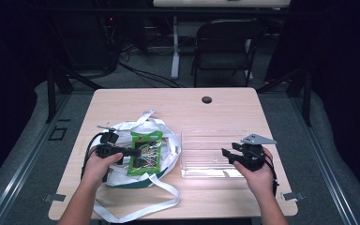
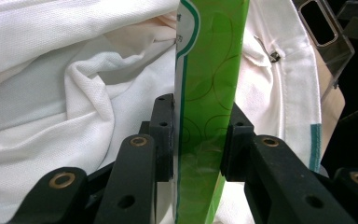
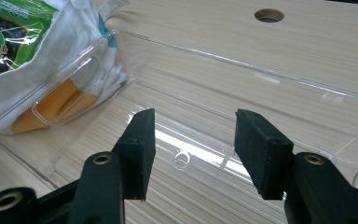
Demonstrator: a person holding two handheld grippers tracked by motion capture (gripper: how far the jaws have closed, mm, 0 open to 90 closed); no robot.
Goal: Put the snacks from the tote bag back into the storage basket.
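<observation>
The person's left forearm comes up from the bottom edge of the high view, hand wrapped round the left gripper [image 1: 130,151], which points sideways toward the middle of the table. Its jaws are clamped on a green snack packet [image 2: 209,88]: in the left gripper view the packet stands on edge between the two pads, pressed by both, with its lower end cut off by the frame. The packet lies over a white cloth bag [image 1: 122,176], which bunches up behind and to either side of the fingers. The right gripper [image 1: 228,155] is held level, jaws spread apart and empty, poised over a clear plastic tray [image 3: 261,70]; they seem to hover just above its floor, though the transparent plastic makes contact hard to judge.
</observation>
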